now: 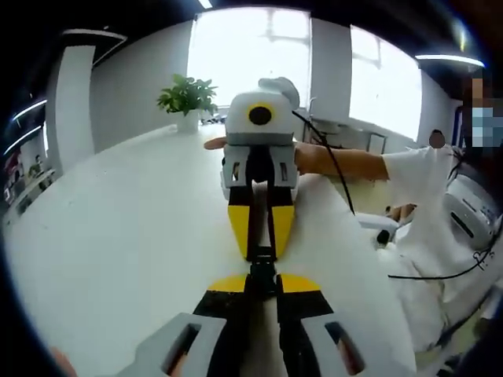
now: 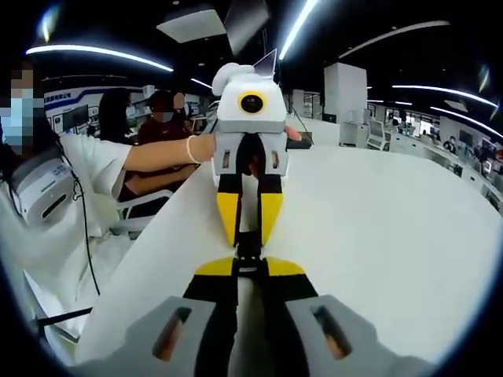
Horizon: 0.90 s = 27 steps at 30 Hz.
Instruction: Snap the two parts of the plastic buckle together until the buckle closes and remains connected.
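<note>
Left gripper view: left gripper pressed onto the near part of the black plastic buckle, right gripper reaching in from the far side, yellow jaws pinching the other part. Buckle held in the air above the white table, between the two tips. Long axis running straight along both sets of jaws, near half aimed at far half. Hard to tell whether the halves are seated or only touching. Potted plant well behind.

Right gripper view: same meeting from the other end; right gripper clamped on the buckle, left gripper opposite, also clamped. Axis again in line with the jaws.

Best done by keeping both tools collinear, pushing squarely end to end with no twist, firm pinch, then a light pull to test the latch.
</note>
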Tool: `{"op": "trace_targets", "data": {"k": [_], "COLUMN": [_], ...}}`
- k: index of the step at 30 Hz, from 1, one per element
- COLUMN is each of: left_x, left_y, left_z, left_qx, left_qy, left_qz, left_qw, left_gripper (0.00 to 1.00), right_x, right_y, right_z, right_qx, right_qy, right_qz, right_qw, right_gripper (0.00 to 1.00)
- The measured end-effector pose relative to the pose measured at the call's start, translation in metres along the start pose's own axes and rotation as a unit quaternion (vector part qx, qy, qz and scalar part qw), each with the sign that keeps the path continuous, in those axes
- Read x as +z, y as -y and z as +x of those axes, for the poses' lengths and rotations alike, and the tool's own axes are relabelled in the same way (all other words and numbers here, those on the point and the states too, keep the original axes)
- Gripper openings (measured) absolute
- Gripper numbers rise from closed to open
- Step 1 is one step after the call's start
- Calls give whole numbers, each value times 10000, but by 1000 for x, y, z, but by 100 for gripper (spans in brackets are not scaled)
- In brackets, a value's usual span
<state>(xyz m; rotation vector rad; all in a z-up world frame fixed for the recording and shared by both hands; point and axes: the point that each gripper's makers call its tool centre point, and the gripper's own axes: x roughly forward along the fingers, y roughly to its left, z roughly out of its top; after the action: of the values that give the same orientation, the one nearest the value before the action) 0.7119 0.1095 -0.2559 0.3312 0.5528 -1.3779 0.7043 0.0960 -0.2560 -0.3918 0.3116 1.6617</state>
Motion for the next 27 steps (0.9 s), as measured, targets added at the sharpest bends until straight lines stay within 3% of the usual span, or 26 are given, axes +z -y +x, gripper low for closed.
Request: {"op": "trace_targets", "data": {"k": [8,10,11,14,19,27], "left_x": [1,3,11,4,0,-3], "left_y": [-5,-9,-5,-18,0,21], "left_z": [3,4,9,10,14,15], "left_qx": [27,-13,-193,178,234,8], "left_qy": [-96,-44,184,-178,-341,-34], "left_qz": [-25,-79,-178,1,85,-293], "left_qw": [9999,10000,9995,9997,9991,9996], "left_gripper": [10,10,9,9,10,12], "right_x": [0,0,1,-2,-4,-2], "right_y": [0,-1,-3,4,7,2], "right_z": [0,0,3,14,20,15], "right_qx": [-6,21,87,15,31,42], "right_qy": [-142,-118,-28,-64,-77,-144], "right_qz": [-7,36,86,91,83,245], "right_qw": [9999,9999,9999,9999,9999,9996], "right_gripper": [9,9,8,8,9,11]}}
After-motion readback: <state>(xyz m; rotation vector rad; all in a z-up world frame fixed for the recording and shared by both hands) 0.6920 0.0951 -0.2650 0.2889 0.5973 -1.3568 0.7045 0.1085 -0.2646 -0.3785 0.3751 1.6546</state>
